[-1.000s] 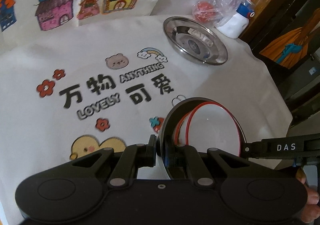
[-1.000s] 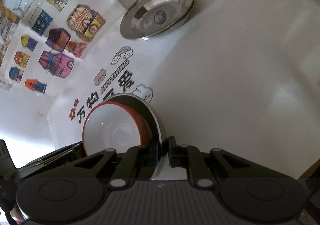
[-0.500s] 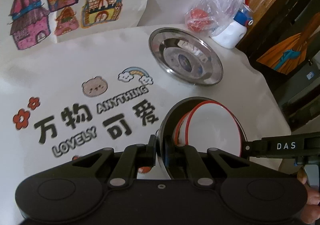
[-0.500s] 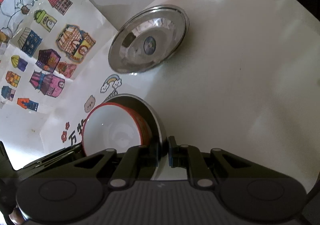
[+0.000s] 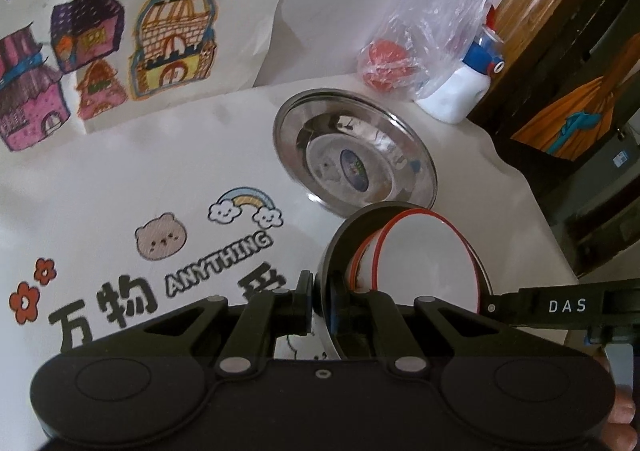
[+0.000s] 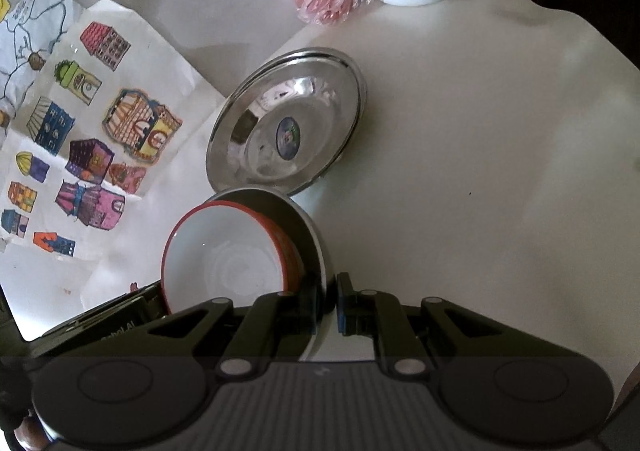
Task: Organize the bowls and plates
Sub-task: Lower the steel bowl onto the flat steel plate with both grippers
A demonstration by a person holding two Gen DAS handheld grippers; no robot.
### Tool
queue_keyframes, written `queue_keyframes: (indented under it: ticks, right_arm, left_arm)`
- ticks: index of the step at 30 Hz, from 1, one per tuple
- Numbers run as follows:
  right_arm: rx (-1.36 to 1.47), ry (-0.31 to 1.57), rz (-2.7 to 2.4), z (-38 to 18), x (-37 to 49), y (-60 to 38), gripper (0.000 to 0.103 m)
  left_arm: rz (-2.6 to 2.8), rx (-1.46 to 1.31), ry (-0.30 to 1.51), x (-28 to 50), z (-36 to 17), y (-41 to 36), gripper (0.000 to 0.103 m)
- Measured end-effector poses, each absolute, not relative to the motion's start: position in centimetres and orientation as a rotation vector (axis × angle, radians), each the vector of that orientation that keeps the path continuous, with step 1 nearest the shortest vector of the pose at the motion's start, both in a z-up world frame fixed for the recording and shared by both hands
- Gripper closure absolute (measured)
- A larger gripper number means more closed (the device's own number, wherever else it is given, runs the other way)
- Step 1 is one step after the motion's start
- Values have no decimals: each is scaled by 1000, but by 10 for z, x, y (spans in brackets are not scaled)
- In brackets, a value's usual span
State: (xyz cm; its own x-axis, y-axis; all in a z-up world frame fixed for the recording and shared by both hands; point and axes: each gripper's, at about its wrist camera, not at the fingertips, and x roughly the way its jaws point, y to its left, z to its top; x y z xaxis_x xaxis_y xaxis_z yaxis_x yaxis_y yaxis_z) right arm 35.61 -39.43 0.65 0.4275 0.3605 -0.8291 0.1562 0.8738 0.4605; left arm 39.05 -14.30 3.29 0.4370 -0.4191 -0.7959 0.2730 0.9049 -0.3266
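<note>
Between both claws, left [image 5: 320, 305] and right [image 6: 331, 305], clamped on opposite rim edges, a steel plate [image 6: 312, 235] carries a red-rimmed bowl [image 6: 224, 263].

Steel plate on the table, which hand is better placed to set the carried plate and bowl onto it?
Right, narrowly: the right gripper clamps the rim of the carried plate with the table plate just ahead. The left gripper clamps the opposite rim, so both should probably lower together.
</note>
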Motion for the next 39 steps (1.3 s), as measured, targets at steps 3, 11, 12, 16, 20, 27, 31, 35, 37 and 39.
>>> queue_keyframes:
  ticks: [3, 11, 12, 16, 20, 27, 31, 35, 37, 39]
  right_arm:
    - [531, 1134, 126, 8, 357, -397, 91]
    - [540, 1121, 113, 16, 361, -404, 91]
    - [540, 1118, 111, 19, 363, -404, 91]
    - [543, 1104, 104, 29, 371, -409, 91]
    - [542, 1093, 91, 35, 386, -412, 91]
    - [531, 1082, 84, 35, 422, -409, 91]
    - [522, 1076, 89, 31, 442, -405, 91]
    - [516, 1075, 91, 24, 457, -400, 91]
    - [520, 1081, 91, 20, 463, -400, 91]
    - [519, 1083, 87, 16, 467, -399, 91]
  left_arm:
    - [-439, -150, 1029, 392, 35, -147, 97]
    - [-450, -133, 1013, 397, 43, -158, 97]
    - [-452, -130, 1008, 399, 45, -160, 97]
    - [-457, -124, 988, 406, 52, -167, 97]
    - [-453, -117, 969, 418, 56, -174, 97]
    - [-430, -144, 966, 447, 50, -175, 97]
    - [-407, -157, 951, 466, 45, -171, 97]
    - [-388, -156, 946, 480, 39, -168, 97]
    - [-383, -157, 948, 487, 35, -167, 97]
    - [-381, -156, 950, 492, 31, -168, 97]
